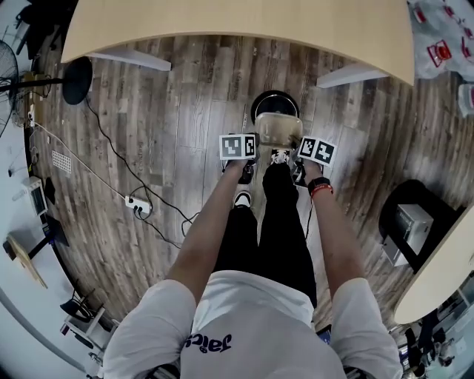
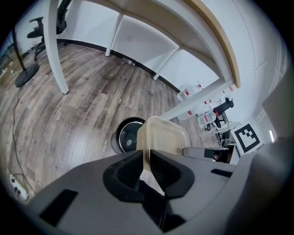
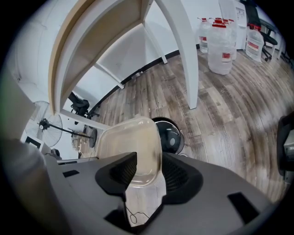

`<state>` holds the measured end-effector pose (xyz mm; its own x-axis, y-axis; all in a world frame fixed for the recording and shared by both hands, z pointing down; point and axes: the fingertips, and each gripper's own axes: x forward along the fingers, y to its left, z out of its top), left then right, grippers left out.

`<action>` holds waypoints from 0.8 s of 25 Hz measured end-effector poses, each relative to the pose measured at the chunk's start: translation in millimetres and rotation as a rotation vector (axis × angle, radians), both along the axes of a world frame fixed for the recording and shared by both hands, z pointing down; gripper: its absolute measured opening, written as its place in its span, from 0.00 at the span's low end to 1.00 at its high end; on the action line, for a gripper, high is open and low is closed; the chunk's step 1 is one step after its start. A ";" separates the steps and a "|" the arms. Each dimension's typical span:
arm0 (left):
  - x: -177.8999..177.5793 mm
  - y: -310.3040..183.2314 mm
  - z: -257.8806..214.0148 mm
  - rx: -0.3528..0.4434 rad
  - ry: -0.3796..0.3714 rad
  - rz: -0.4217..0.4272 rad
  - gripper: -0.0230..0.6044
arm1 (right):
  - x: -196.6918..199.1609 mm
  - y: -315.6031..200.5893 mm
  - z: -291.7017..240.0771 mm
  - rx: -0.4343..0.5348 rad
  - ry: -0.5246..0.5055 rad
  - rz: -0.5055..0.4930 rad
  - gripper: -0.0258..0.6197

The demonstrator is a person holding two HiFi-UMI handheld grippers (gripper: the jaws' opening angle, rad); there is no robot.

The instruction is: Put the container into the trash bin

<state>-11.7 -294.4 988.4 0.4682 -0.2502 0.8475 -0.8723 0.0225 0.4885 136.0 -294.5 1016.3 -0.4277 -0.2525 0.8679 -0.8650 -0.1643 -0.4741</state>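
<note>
Head view: plank floor (image 1: 185, 111) beneath a curved pale surface (image 1: 222, 22). You carry the translucent container (image 1: 278, 129) between both grippers, directly over the black trash bin (image 1: 274, 98), so a release would likely drop it in.

Left gripper view: the left gripper (image 2: 146, 167) has its jaws nearly together, pinching the container's thin rim. The bin lies just beyond the jaws.

Right gripper view: the right gripper (image 3: 146, 172) has its jaws set wider, clamped across the opposite edge to keep the load level.
</note>
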 end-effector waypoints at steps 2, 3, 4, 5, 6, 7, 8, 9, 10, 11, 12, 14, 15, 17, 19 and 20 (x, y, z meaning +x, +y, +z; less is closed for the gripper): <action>-2.8 -2.3 15.7 -0.004 -0.006 -0.004 0.13 | -3.2 -4.5 14.4 0.002 0.004 -0.023 0.32; -4.1 -4.3 23.2 -0.005 -0.004 -0.006 0.13 | -4.6 -7.2 21.4 0.003 0.001 -0.029 0.32; -4.9 -6.4 30.7 -0.006 -0.001 -0.007 0.13 | -5.4 -9.8 28.4 0.004 -0.003 -0.034 0.32; -5.5 -8.0 38.1 -0.007 0.004 -0.009 0.13 | -6.0 -12.1 35.3 0.005 -0.005 -0.039 0.32; -6.1 -9.2 45.0 -0.009 0.008 -0.010 0.13 | -6.7 -13.8 41.9 0.007 -0.006 -0.044 0.32; -6.9 -10.2 51.3 -0.010 0.009 -0.010 0.13 | -7.7 -15.0 48.1 0.008 -0.004 -0.050 0.32; -7.5 -11.4 57.0 -0.011 0.010 -0.011 0.13 | -8.5 -16.3 54.0 0.009 -0.001 -0.055 0.32; -7.6 -13.1 62.7 -0.013 0.010 -0.011 0.13 | -8.7 -18.0 59.7 0.008 0.001 -0.058 0.32; -7.1 -15.2 68.4 -0.015 0.012 -0.012 0.13 | -8.2 -19.9 65.5 0.006 0.003 -0.058 0.32; -6.1 -17.2 74.3 -0.017 0.014 -0.013 0.13 | -7.1 -21.7 71.5 0.004 0.004 -0.057 0.32; -4.9 -18.9 80.2 -0.020 0.015 -0.014 0.13 | -5.9 -23.4 77.4 0.000 0.004 -0.054 0.32; -2.9 -22.2 91.5 -0.024 0.017 -0.012 0.13 | -3.8 -25.9 88.6 -0.004 0.003 -0.048 0.32; -2.2 -24.3 96.8 -0.025 0.018 -0.010 0.13 | -2.9 -27.1 93.8 -0.006 0.003 -0.044 0.32; -0.6 -29.2 107.7 -0.023 0.022 -0.006 0.13 | -1.1 -30.1 104.2 -0.009 0.002 -0.037 0.32; 1.9 -33.9 119.3 -0.024 0.025 -0.003 0.13 | 1.4 -33.6 115.1 -0.012 0.002 -0.032 0.32; 3.4 -35.8 125.1 -0.025 0.027 -0.002 0.13 | 2.8 -35.2 120.4 -0.014 0.003 -0.031 0.32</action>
